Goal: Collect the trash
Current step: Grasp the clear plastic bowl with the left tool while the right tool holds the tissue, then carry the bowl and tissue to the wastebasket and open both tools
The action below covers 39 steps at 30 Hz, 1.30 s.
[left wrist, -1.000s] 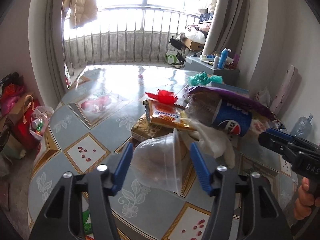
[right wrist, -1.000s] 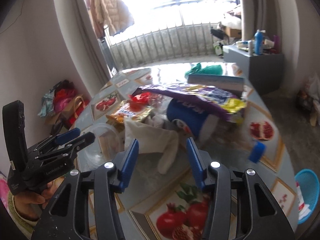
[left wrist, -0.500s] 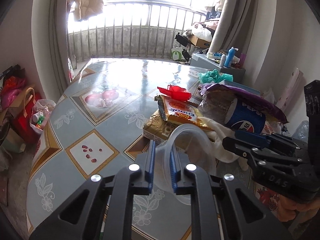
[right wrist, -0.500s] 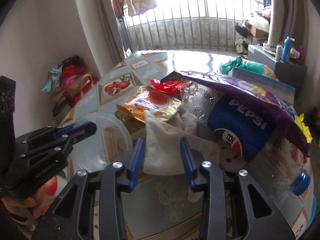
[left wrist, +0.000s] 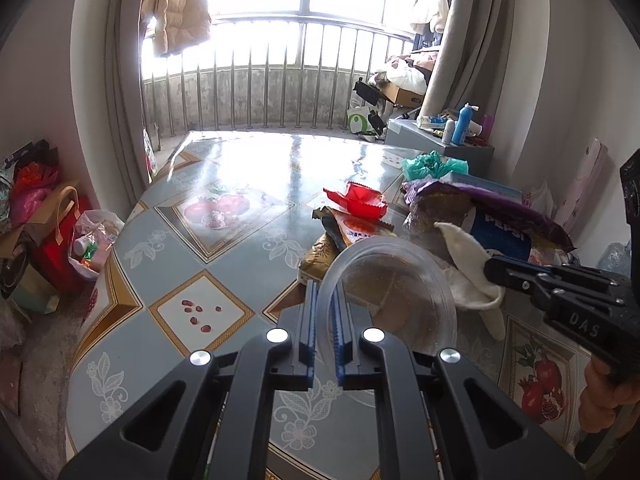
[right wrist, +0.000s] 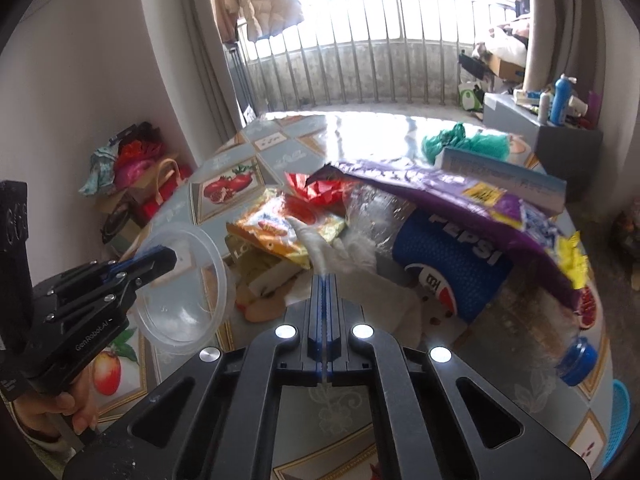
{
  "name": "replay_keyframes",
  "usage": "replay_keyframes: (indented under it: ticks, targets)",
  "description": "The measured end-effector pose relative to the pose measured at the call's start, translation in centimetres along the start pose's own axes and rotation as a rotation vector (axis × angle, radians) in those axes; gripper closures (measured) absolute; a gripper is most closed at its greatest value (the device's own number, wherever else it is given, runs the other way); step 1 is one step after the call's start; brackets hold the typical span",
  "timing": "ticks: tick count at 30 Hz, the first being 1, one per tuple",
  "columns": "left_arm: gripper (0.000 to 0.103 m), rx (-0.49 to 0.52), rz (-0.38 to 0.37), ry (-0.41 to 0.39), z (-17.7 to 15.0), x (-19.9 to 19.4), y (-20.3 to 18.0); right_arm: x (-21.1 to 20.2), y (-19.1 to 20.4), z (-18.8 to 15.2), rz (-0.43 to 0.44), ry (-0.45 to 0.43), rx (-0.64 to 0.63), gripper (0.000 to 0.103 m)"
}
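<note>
A clear plastic cup [left wrist: 396,280] lies on its side over the table, and my left gripper [left wrist: 324,320] is closing its jaws tight on the cup's rim, which sits between the pads. The right wrist view shows the same cup [right wrist: 180,292] in that left gripper [right wrist: 160,258]. My right gripper [right wrist: 324,292] is closing on a crumpled white tissue [right wrist: 316,248], pinched between its pads and poking up past the tips. In the left wrist view the right gripper [left wrist: 490,268] meets the tissue [left wrist: 464,248] beside the trash pile.
The pile on the patterned table [left wrist: 240,184] holds a Pepsi bottle [right wrist: 452,256], a purple wrapper [right wrist: 440,188], an orange snack bag [right wrist: 276,228], a red wrapper [left wrist: 356,200] and a green bag [left wrist: 434,164]. A blue basket [right wrist: 618,420] stands on the floor at right, bags [left wrist: 52,232] at left.
Both grippers went from open to shut: the left one closed on the cup's rim, the right one moved in and closed on the white tissue, which now lifts off the pile.
</note>
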<state>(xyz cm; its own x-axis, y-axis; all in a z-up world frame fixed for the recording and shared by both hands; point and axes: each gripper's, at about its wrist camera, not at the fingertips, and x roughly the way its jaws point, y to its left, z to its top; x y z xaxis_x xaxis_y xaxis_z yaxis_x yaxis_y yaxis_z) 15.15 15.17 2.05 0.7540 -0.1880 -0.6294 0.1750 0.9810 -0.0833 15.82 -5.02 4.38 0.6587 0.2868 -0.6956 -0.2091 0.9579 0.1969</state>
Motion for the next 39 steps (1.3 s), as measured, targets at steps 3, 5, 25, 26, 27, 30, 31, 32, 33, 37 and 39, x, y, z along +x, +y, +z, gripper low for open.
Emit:
replay_keyframes:
  ticks: [3,5,25,26,27,30,31,32,33,37,39]
  targets:
    - [0.096,-0.005,-0.003,-0.012,0.3,-0.6,0.0,-1.4,-0.5,0.3,0.001,-0.025,0.019,0.103]
    - [0.096,-0.007,-0.008,-0.022,0.3,-1.1,0.0,-2.1,-0.7,0.4,0.003,-0.04,0.029,0.103]
    - [0.096,0.045,-0.081,-0.098,1.9,-6.5,-2.8,-10.3,-1.9,-0.1,0.018,-0.199,0.084,0.103]
    - [0.096,0.049,-0.086,-0.1,2.0,-6.8,-3.1,-10.6,-2.0,-0.2,0.018,-0.206,0.089,0.103]
    - [0.096,0.057,-0.093,-0.105,2.2,-7.1,-3.5,-10.9,-2.2,-0.3,0.017,-0.212,0.093,0.103]
    - [0.096,0.081,-0.113,-0.113,2.5,-7.8,-4.5,-12.2,-2.8,-0.7,0.016,-0.238,0.116,0.103]
    - [0.096,0.092,-0.126,-0.113,2.7,-8.0,-5.1,-12.7,-3.3,-0.9,0.012,-0.251,0.127,0.103]
    - [0.096,0.101,-0.137,-0.113,2.9,-8.1,-5.6,-13.2,-3.6,-1.0,0.009,-0.262,0.137,0.103]
    - [0.096,0.113,-0.151,-0.114,3.0,-8.2,-6.3,-13.6,-3.9,-1.2,0.007,-0.27,0.144,0.103]
    - [0.096,0.178,-0.203,-0.119,3.7,-8.6,-9.5,-16.1,-5.8,-2.2,-0.017,-0.316,0.191,0.103]
    - [0.096,0.212,-0.245,-0.121,4.1,-8.8,-11.5,-17.3,-7.1,-2.8,-0.03,-0.335,0.218,0.103]
